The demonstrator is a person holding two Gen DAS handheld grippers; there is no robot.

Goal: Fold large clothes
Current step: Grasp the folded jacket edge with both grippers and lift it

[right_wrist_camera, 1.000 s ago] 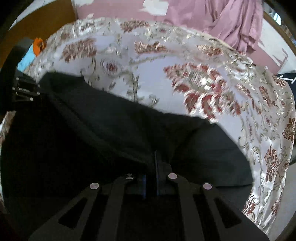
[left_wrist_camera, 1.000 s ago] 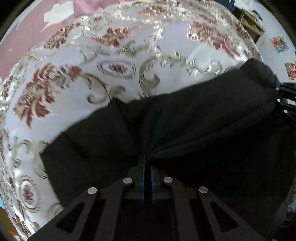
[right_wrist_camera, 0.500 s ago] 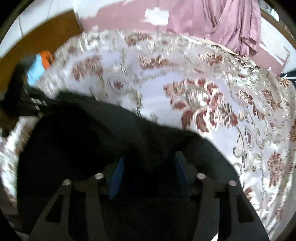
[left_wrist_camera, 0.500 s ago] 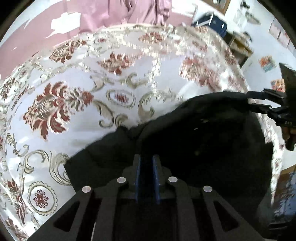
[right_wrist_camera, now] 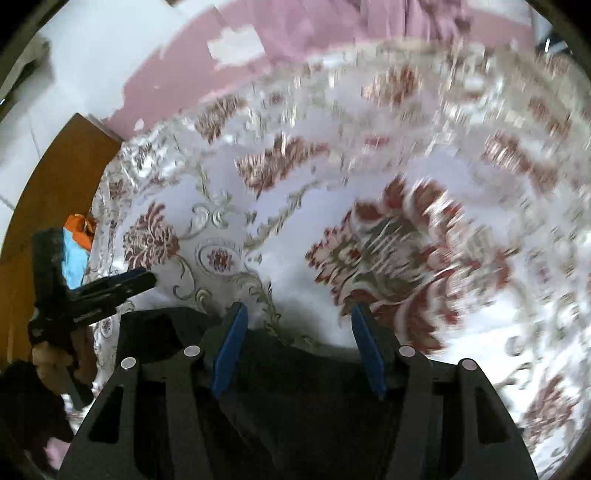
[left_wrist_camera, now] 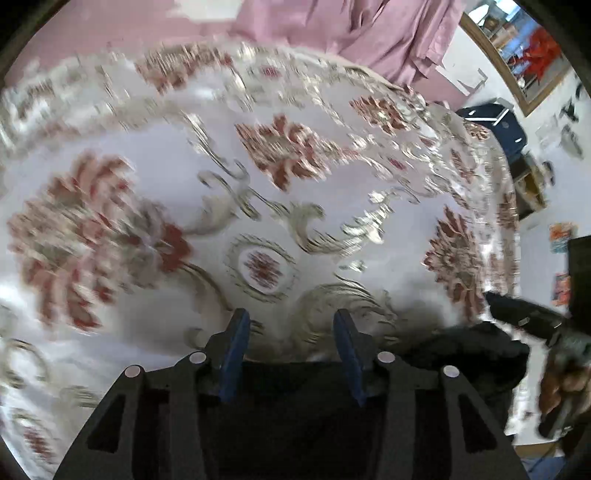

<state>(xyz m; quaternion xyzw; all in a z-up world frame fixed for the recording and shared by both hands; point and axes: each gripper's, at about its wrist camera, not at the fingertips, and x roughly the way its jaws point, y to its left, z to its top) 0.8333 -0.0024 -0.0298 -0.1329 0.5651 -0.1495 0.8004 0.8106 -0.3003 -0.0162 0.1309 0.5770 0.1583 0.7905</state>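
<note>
A black garment lies bunched on the flowered bed cover, low in both views; in the right wrist view it lies under and behind the fingers. My left gripper is open and empty, fingers spread above the garment's near edge. My right gripper is open and empty too, just past the garment's edge. Each gripper shows in the other's view: the right one at the right edge, the left one at the left, held by a hand.
A pink curtain hangs behind the bed. A dark blue box and shelves stand at the right. A wooden board with blue and orange items is on the left.
Both grippers have opened and let go of the black garment, which has dropped onto the bed. Both have lifted and pulled back, and the views are blurred by motion.
</note>
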